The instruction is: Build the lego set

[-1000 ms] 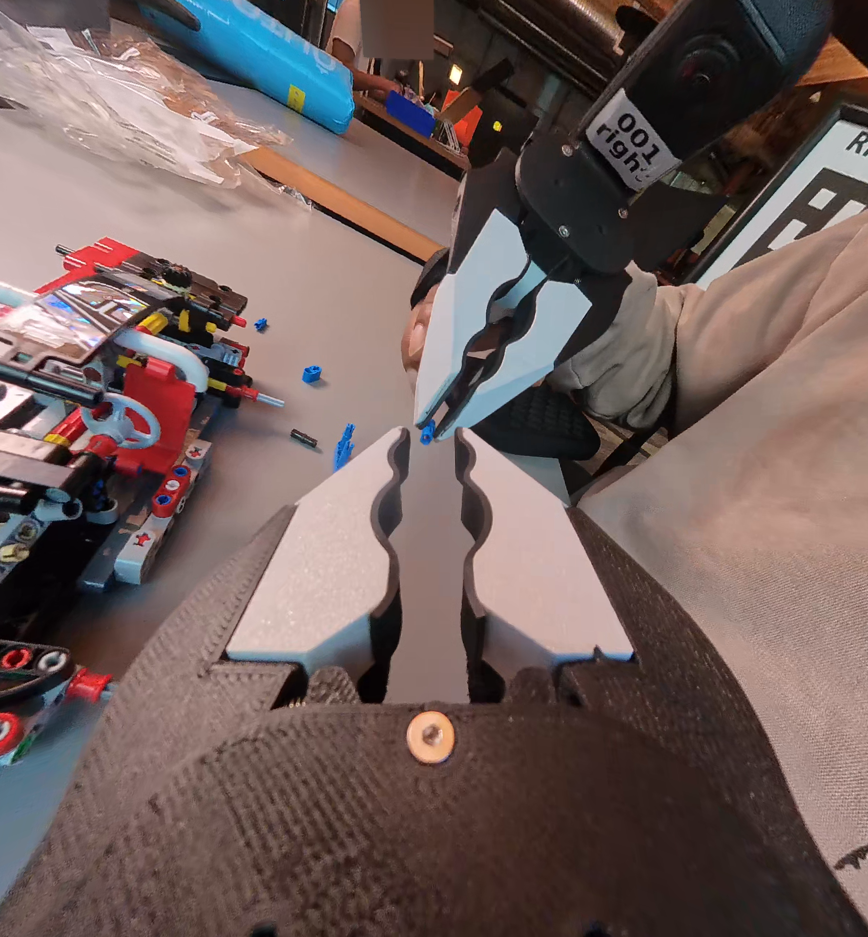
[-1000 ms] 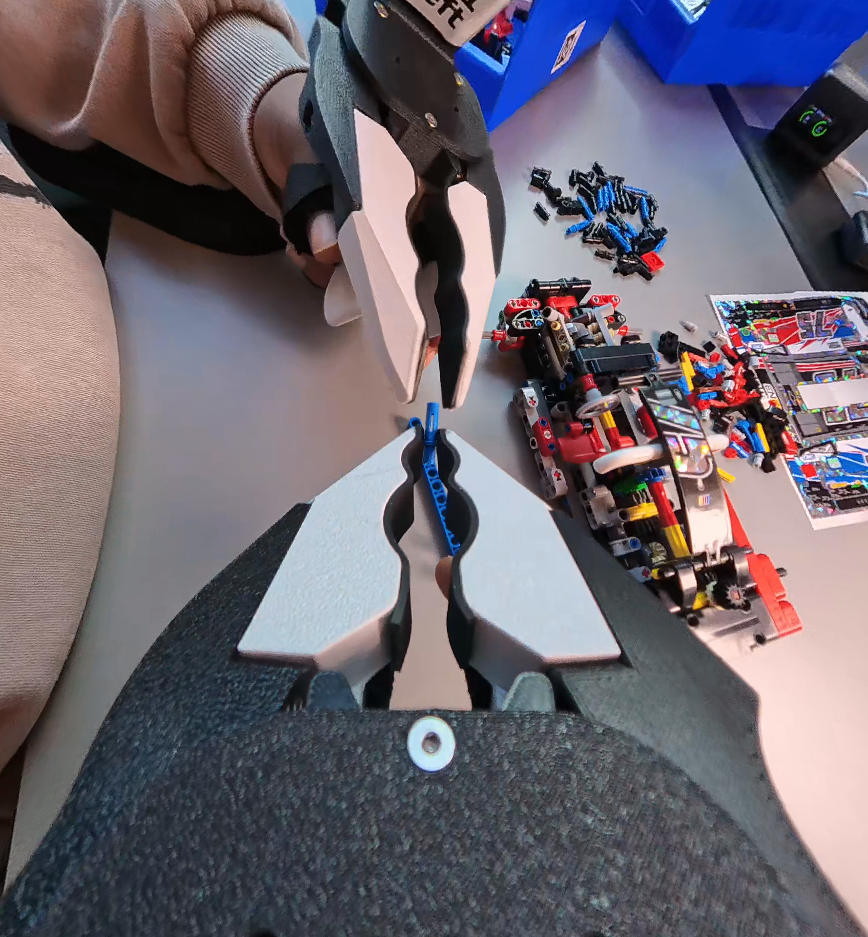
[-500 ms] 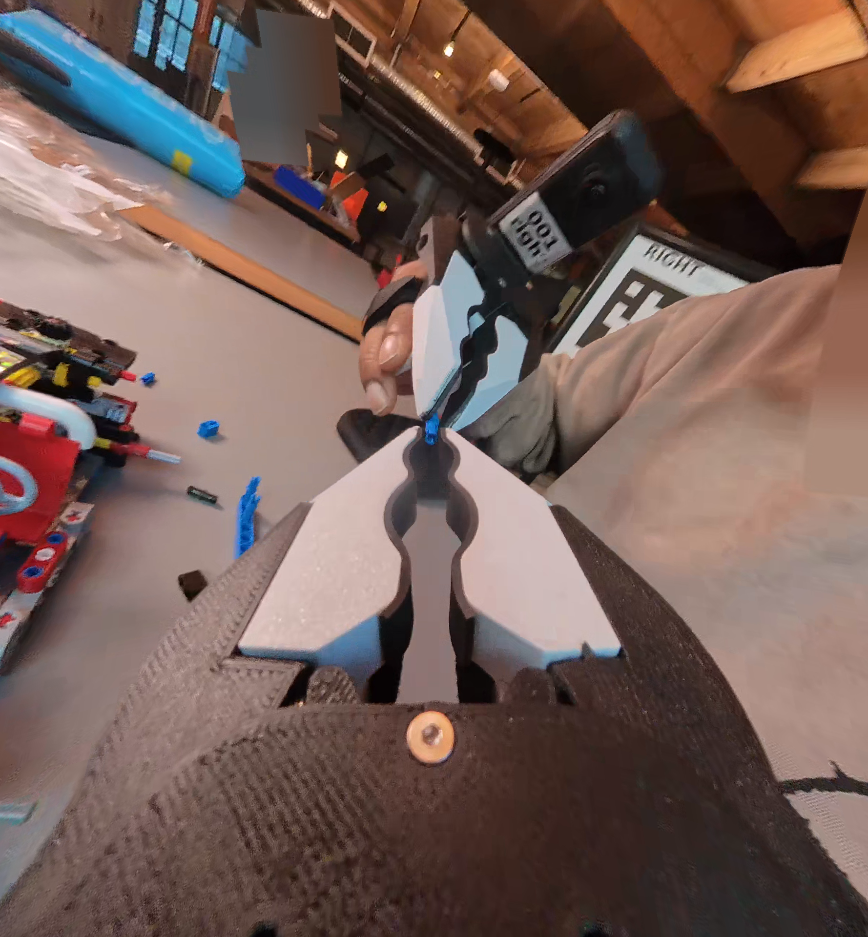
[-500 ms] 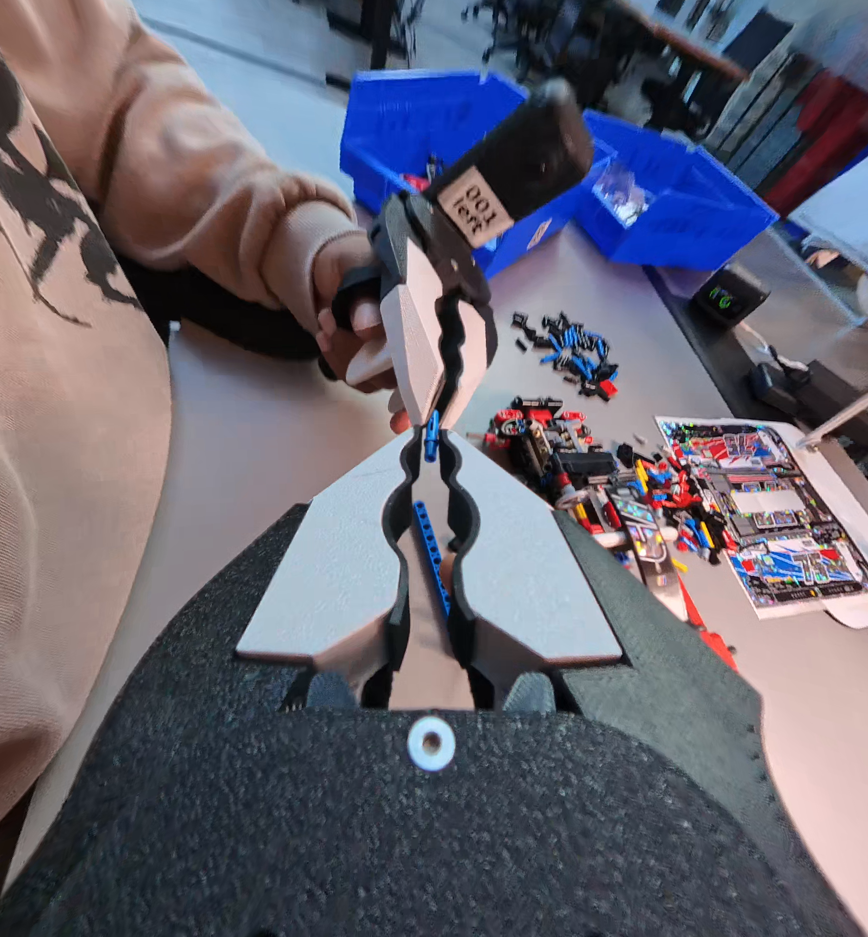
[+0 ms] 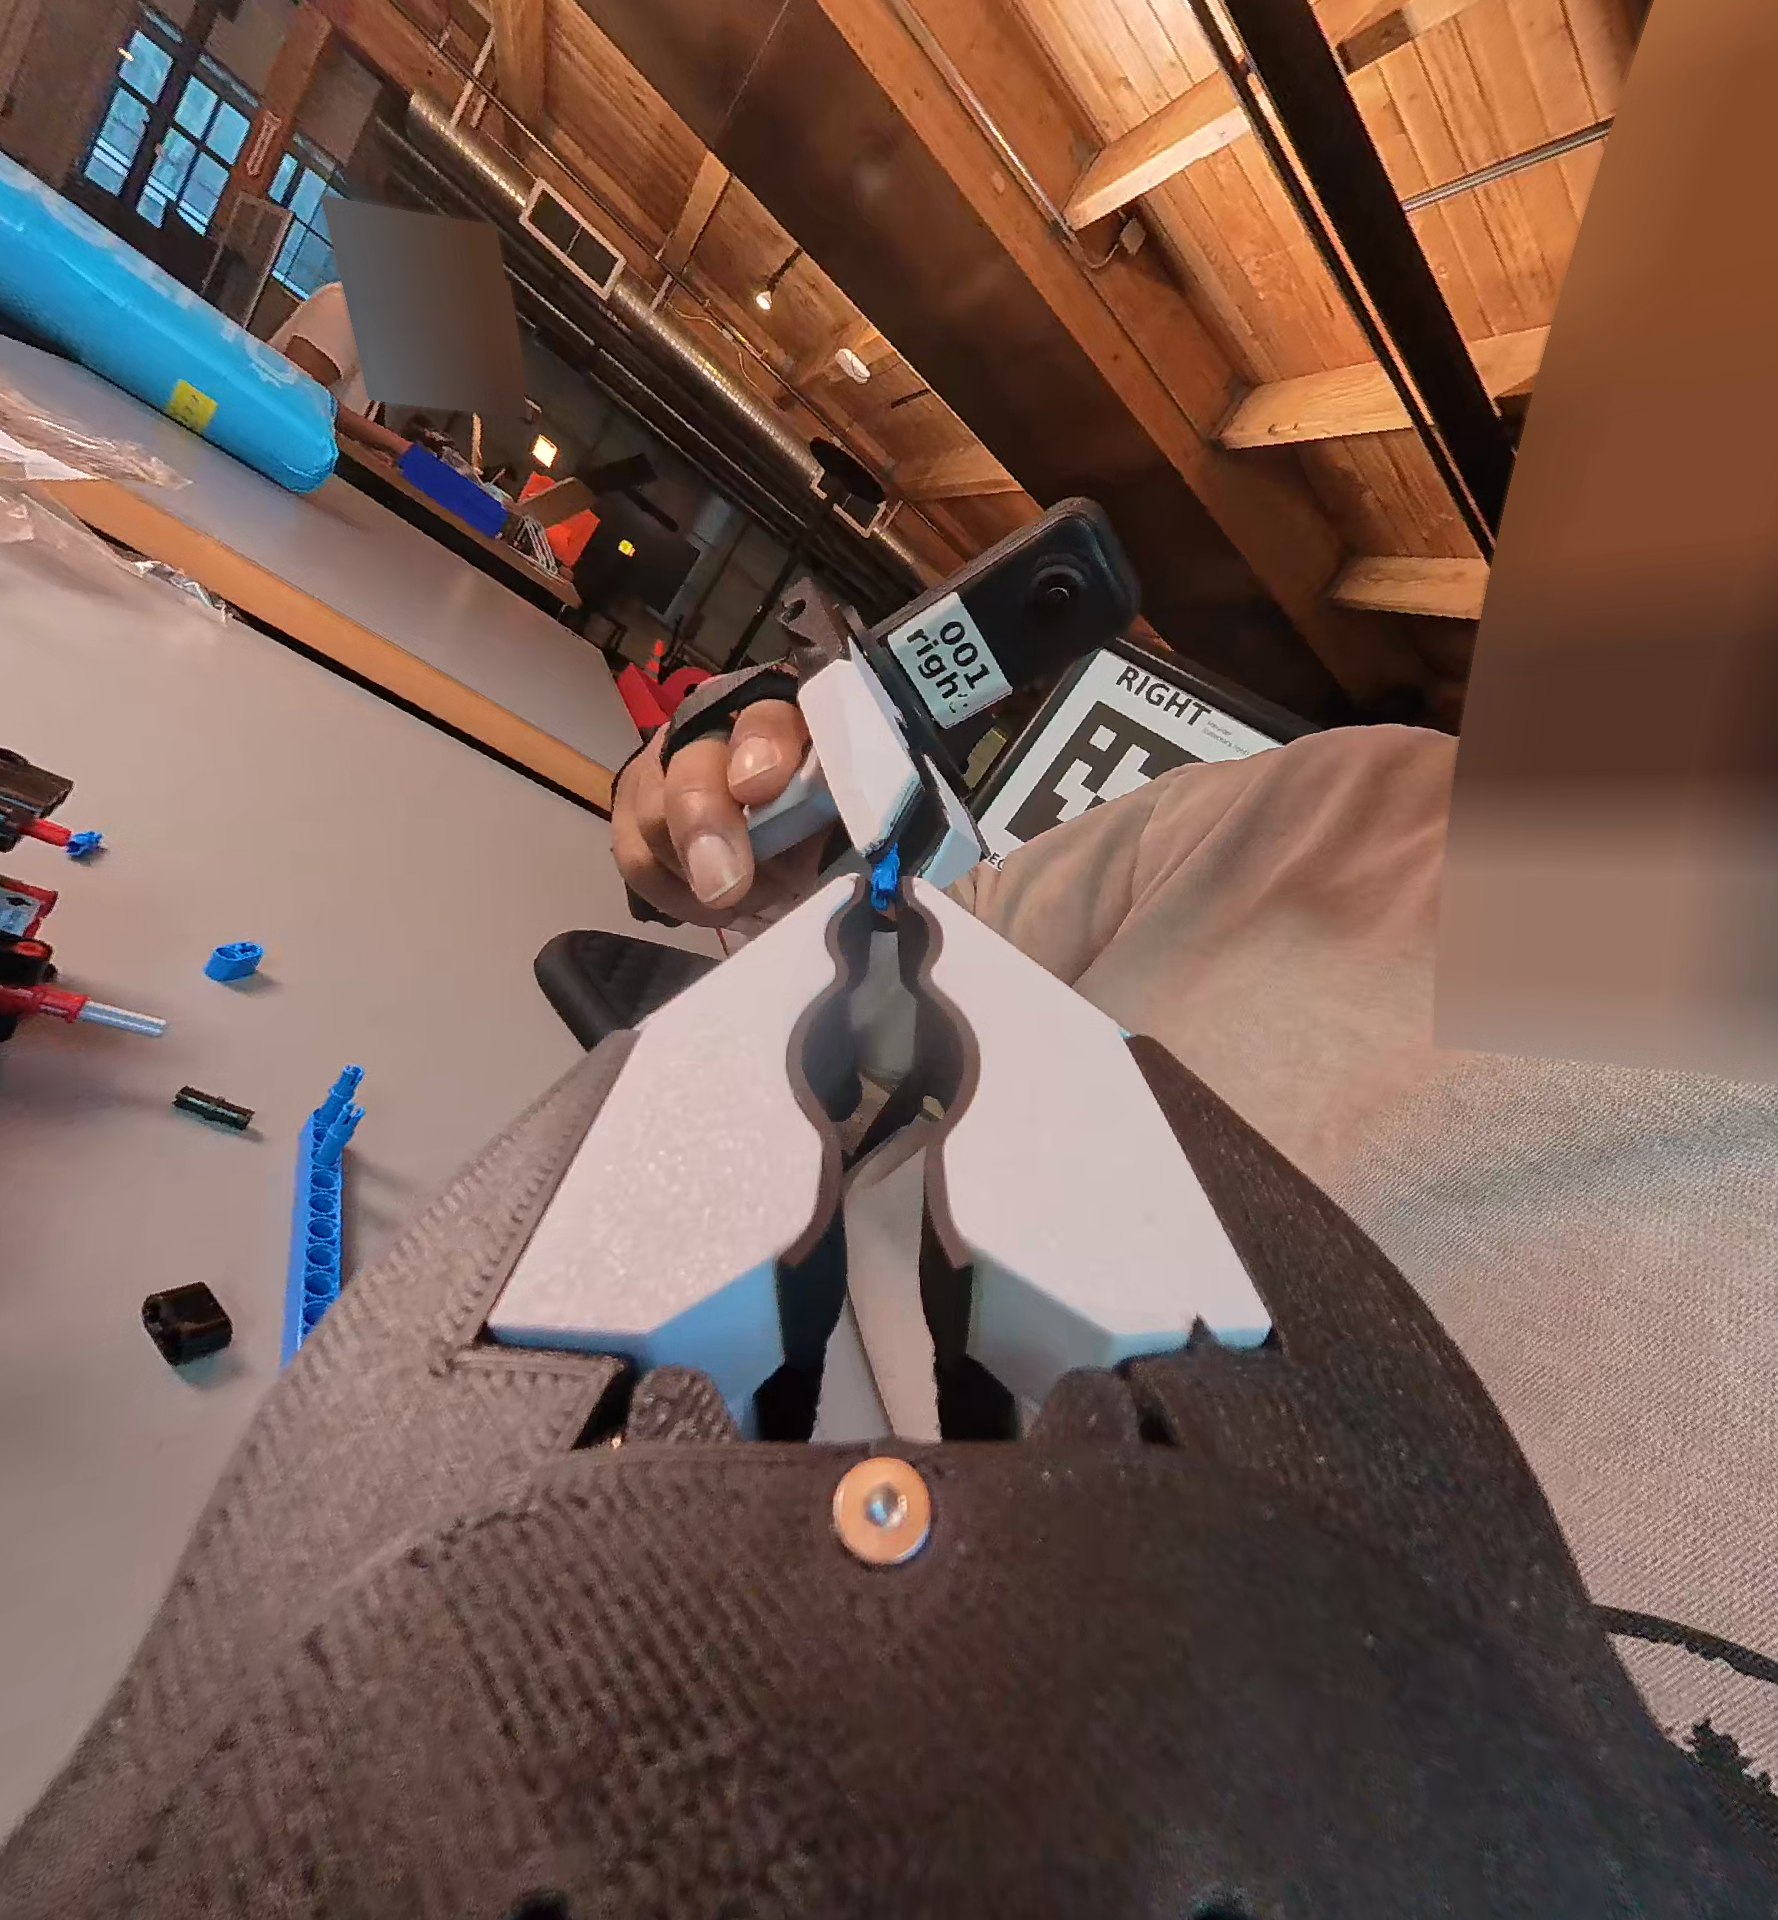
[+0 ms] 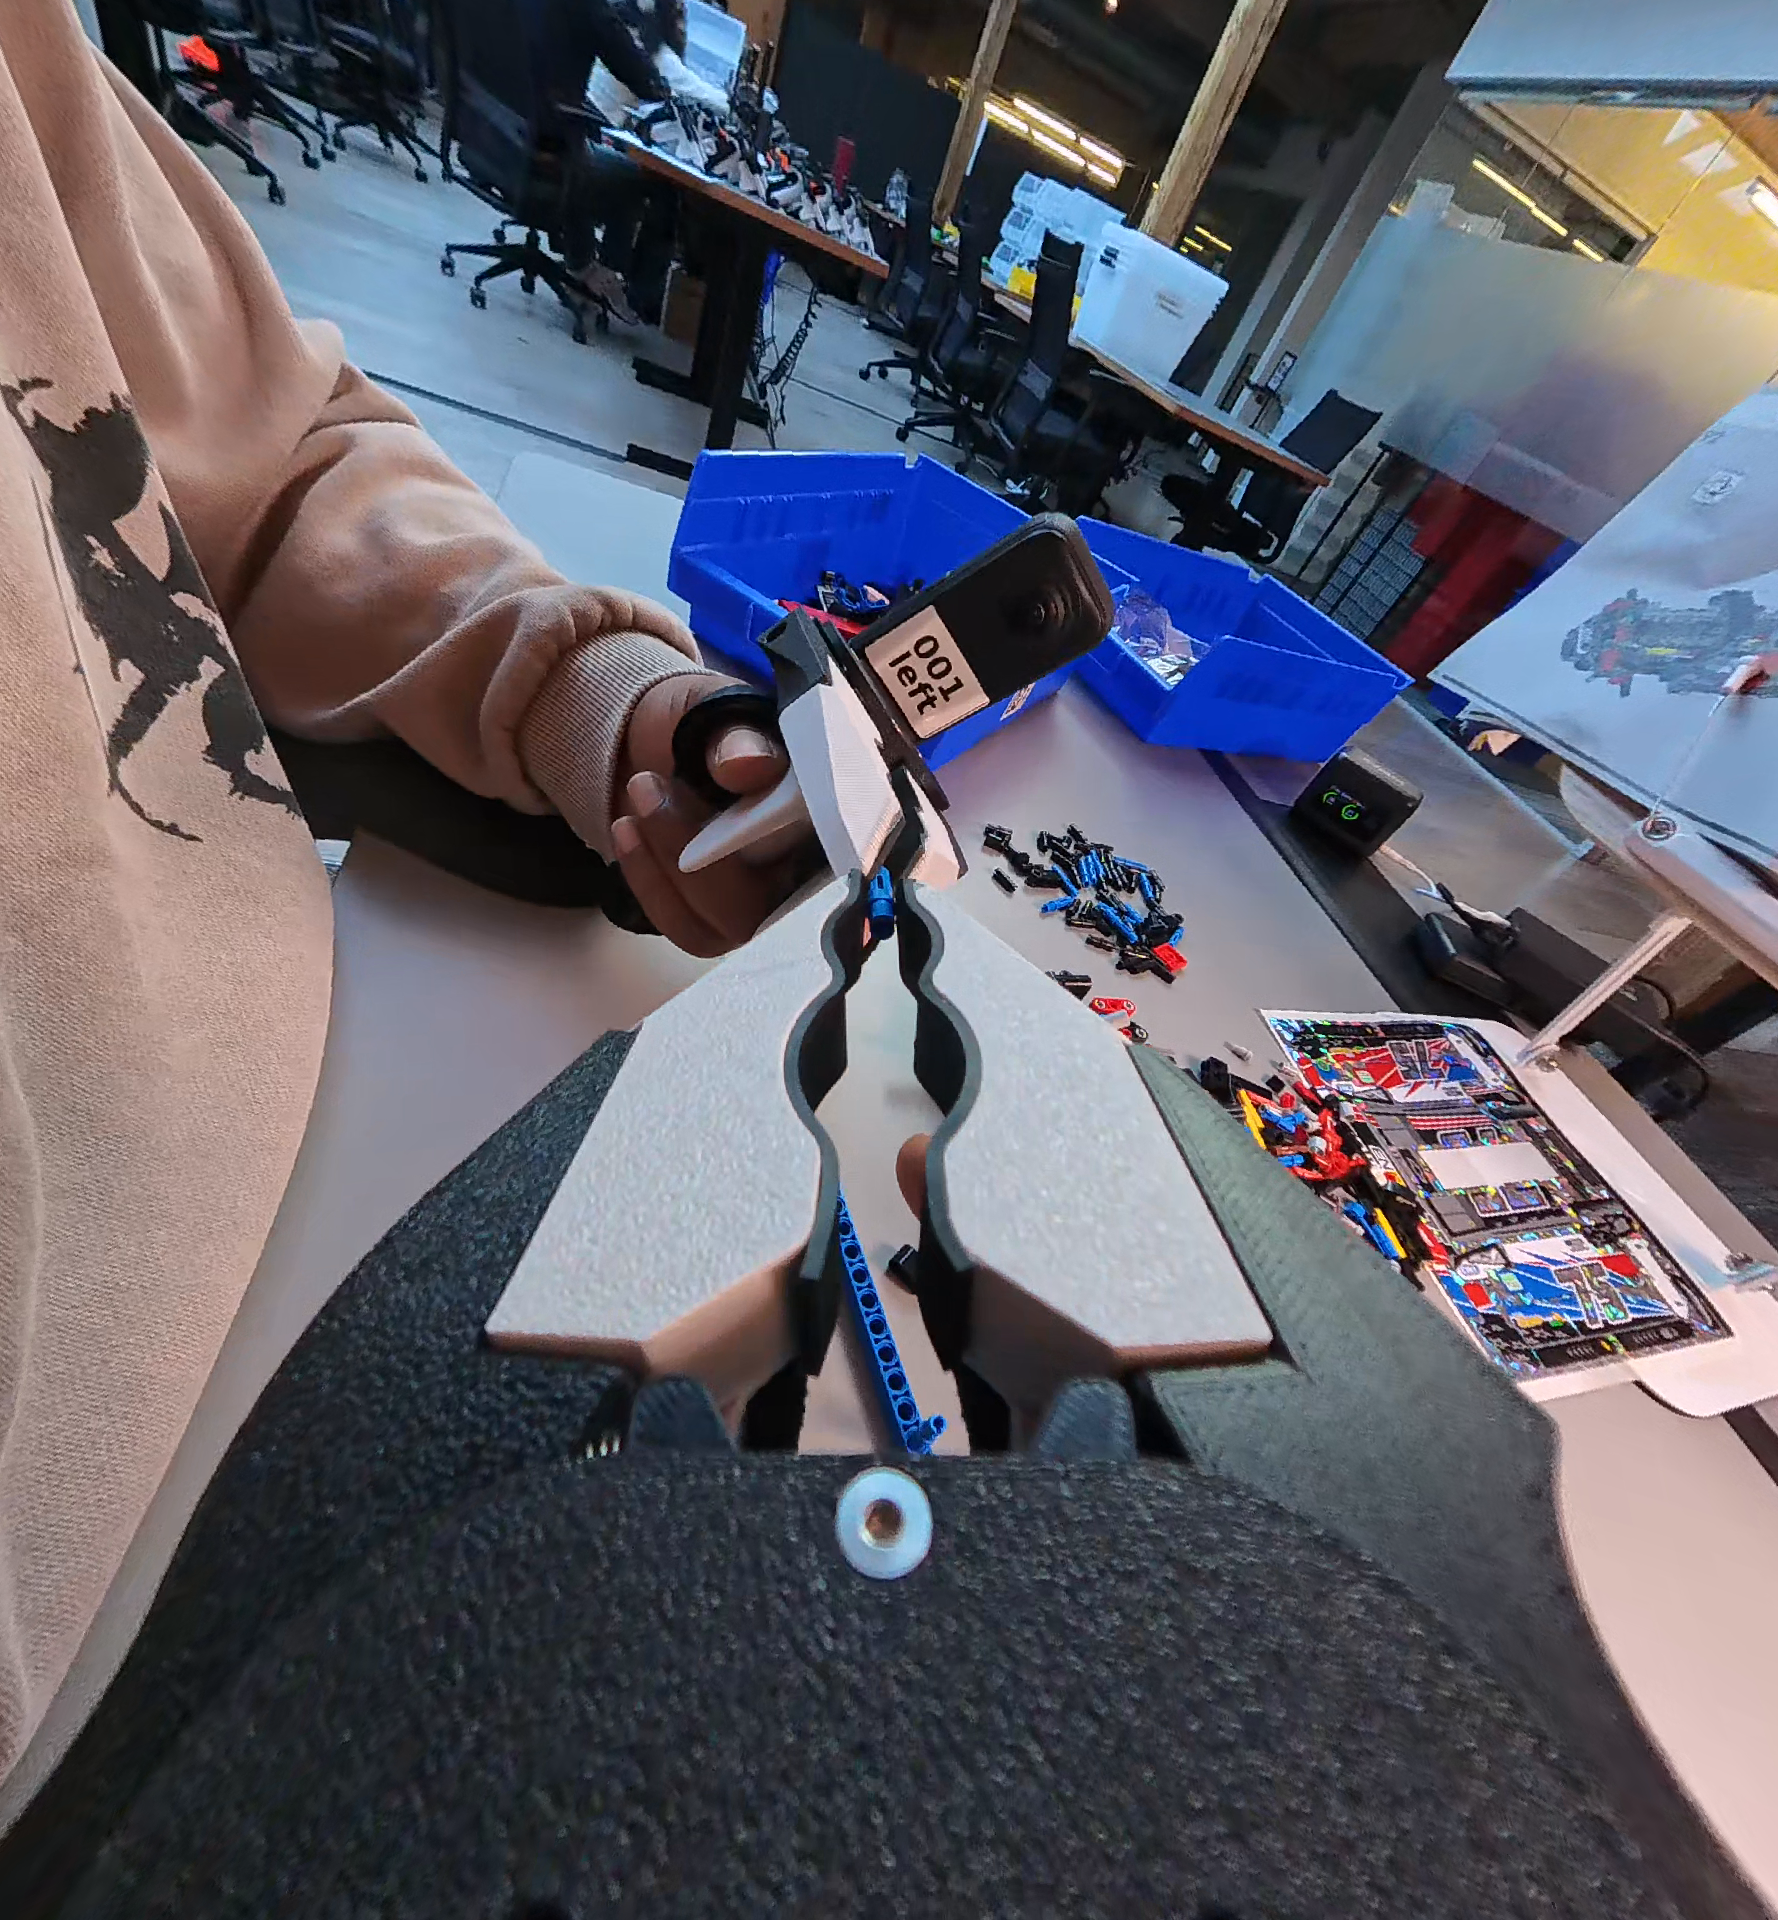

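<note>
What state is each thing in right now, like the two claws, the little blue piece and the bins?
Left claw: shut on the blue peg.
Right claw: shut on the same peg.
Blue peg: held in the air between both claw tips.
Blue beam: lying flat on the table.
Blue bins: open, parts inside.
Sticker sheet: lying flat.

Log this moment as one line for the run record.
left gripper: shut on blue pin | right gripper: shut on same pin, tip to tip | blue beam: on table

Timber-beam ceiling [image 5: 1228, 208], grey table [image 5: 365, 748], office chairs [image 6: 1020, 364], frosted glass partition [image 6: 1487, 353].
</note>
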`<control>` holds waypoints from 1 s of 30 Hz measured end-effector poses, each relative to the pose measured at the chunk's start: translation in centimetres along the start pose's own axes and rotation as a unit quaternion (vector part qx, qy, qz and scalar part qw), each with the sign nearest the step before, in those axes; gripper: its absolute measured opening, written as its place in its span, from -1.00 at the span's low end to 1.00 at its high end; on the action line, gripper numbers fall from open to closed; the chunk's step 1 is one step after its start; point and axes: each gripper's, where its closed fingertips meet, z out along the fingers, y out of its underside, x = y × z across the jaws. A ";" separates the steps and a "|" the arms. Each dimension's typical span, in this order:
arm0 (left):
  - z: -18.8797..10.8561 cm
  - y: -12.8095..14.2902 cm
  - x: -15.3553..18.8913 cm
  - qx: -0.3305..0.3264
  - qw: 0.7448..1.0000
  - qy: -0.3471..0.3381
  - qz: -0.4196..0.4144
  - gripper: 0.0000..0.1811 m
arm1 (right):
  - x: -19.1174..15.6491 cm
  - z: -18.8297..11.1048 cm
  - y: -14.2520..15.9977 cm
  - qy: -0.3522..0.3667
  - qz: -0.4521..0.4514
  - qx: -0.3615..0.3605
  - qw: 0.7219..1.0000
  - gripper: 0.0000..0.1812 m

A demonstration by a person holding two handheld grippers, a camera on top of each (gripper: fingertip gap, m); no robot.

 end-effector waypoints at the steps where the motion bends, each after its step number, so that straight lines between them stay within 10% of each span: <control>1: 0.0 0.0 0.0 0.001 1.000 0.001 -0.002 -0.98 | 0.0 0.0 0.0 -0.001 0.000 -0.001 1.000 -0.97; 7: -0.9 0.8 -3.1 -0.061 0.990 -0.113 0.056 -0.90 | 0.8 -0.4 1.7 -0.017 0.013 -0.067 0.998 -0.97; 11: -5.0 3.7 -9.1 -0.255 0.895 -0.295 0.220 -0.79 | 2.1 -2.0 6.5 -0.073 0.031 -0.233 0.969 -0.97; 16: -6.3 7.6 -11.4 -0.368 0.831 -0.329 0.256 -0.76 | 1.6 -2.1 12.6 -0.154 0.009 -0.389 0.908 -0.97; 30: -5.2 7.9 -10.4 -0.370 0.831 -0.311 0.277 -0.81 | 0.6 -1.9 14.3 -0.210 0.013 -0.471 0.856 -0.97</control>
